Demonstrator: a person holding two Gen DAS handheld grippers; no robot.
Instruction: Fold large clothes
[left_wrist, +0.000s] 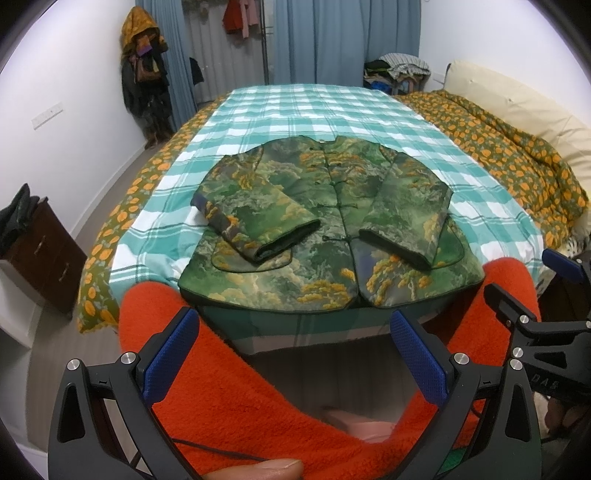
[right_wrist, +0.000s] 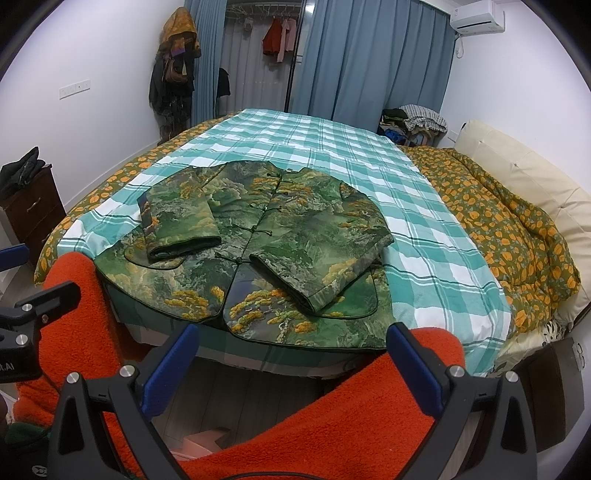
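Indoors, checked bedspread (left_wrist: 332, 110), blue curtains (left_wrist: 332, 37), jacket (left_wrist: 325, 221)

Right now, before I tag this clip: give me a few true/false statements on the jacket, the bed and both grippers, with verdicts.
1. Both sleeves of the jacket are folded across its front. True.
2. The left gripper is shut on the hem. False: it is open, holding nothing, short of the hem.
3. The jacket lies on a checked sheet. True.
4. The jacket's front is unbuttoned and spread open. False: the front is closed along the middle.
5. The right gripper is open and empty. True.
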